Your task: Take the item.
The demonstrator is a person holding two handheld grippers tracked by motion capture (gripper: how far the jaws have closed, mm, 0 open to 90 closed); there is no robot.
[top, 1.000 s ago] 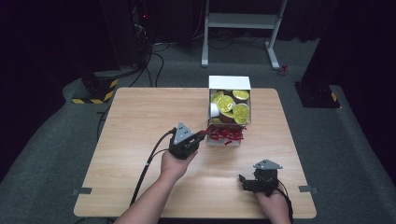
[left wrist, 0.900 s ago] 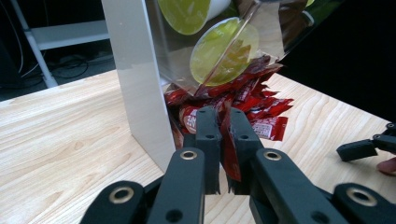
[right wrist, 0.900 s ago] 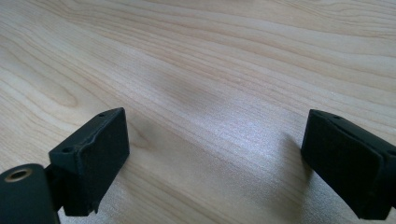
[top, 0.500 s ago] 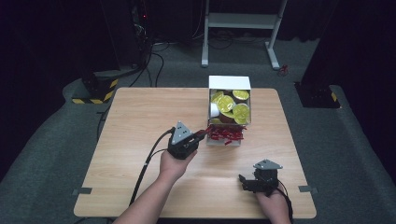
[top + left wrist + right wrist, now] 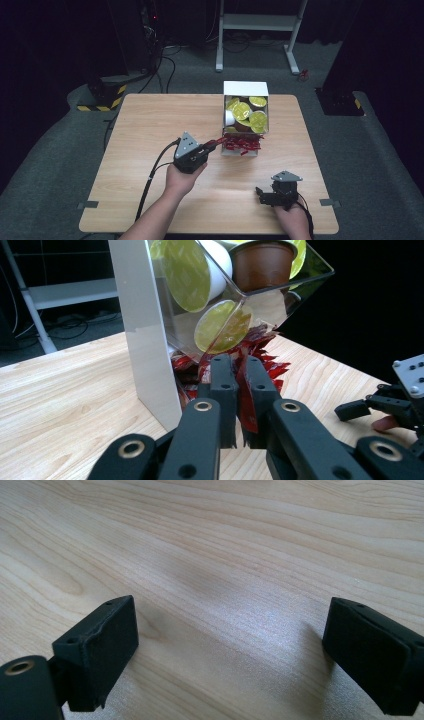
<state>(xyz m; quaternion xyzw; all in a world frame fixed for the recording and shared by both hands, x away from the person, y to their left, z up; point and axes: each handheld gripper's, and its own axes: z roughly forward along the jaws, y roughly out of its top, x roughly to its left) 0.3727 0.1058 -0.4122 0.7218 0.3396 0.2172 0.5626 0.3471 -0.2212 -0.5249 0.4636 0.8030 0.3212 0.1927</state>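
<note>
A clear-fronted white box [image 5: 245, 89] stands at the table's far right-centre, holding yellow-lidded capsules [image 5: 243, 111], a brown one among them. A pile of red foil packets [image 5: 243, 144] spills from its lower front. My left gripper [image 5: 213, 145] points at that pile, shut on one red packet [image 5: 244, 392] pinched between its jaws [image 5: 240, 371], just in front of the box's white side wall [image 5: 145, 340]. My right gripper [image 5: 260, 194] rests low near the front right edge, open, with bare wood between its fingers [image 5: 230, 650].
The wooden table [image 5: 145, 130] is bare on its left half. Cables trail from the left gripper over the front edge. A white metal stand [image 5: 257, 22] and dark equipment sit on the floor beyond. In the left gripper view the right gripper [image 5: 390, 405] lies off to the right.
My left gripper has drawn back slightly to the left, away from the box, with the red packet in its jaws. The right gripper has stayed put.
</note>
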